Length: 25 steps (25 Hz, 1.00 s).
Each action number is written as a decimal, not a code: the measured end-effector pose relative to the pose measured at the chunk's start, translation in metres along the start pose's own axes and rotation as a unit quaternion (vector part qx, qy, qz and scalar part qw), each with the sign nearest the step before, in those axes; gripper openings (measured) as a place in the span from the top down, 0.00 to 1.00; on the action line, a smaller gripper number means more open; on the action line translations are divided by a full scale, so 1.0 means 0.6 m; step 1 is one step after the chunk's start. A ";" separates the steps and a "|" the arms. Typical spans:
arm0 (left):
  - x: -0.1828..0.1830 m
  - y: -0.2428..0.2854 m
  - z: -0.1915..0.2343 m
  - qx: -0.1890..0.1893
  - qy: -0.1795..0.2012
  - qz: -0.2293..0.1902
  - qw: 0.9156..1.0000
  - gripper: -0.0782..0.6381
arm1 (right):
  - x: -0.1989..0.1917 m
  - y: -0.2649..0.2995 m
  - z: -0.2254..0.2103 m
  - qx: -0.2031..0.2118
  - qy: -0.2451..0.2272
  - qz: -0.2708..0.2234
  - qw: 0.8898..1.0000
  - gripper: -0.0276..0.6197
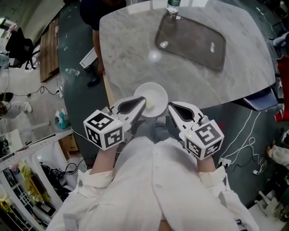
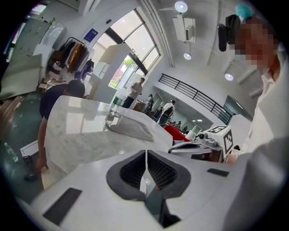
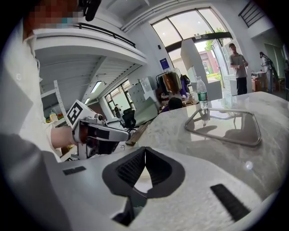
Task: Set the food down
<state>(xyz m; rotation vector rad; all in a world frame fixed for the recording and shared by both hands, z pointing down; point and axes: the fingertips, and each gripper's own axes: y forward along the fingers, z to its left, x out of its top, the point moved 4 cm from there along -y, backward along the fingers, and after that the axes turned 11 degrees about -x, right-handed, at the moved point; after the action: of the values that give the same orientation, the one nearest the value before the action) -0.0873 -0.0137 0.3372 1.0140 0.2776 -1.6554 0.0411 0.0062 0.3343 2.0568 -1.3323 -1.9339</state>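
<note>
A white plate (image 1: 152, 98) hangs at the near edge of the marble table (image 1: 131, 54), partly over it. What lies on the plate I cannot make out. My left gripper (image 1: 142, 102) is shut on the plate's left rim and my right gripper (image 1: 170, 105) is shut on its right rim. In the left gripper view the jaws (image 2: 146, 153) meet at the tips, with the white plate (image 2: 143, 182) showing in the gap behind them. The right gripper view shows the same: tips (image 3: 145, 150) together, white plate (image 3: 142, 182) behind.
A dark metal tray (image 1: 190, 41) lies on the far half of the table with a water bottle (image 1: 172, 6) at its far corner. A person (image 1: 95, 13) bends at the table's far left side. Cables and shelves crowd the floor on both sides.
</note>
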 end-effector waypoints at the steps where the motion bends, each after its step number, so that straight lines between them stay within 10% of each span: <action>1: -0.002 0.000 0.006 0.002 -0.006 -0.001 1.000 0.86 | -0.004 0.003 -0.001 0.001 0.001 0.005 1.000 0.95; 25: -0.130 -0.014 0.103 0.050 -0.102 0.090 0.989 0.86 | -0.100 0.074 -0.023 -0.038 0.044 0.093 0.994 0.95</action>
<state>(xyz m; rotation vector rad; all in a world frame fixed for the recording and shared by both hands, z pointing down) -0.1230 0.0023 0.4290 0.9076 -0.0334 -1.6050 0.0359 0.0054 0.4098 1.8849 -1.3570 -1.7674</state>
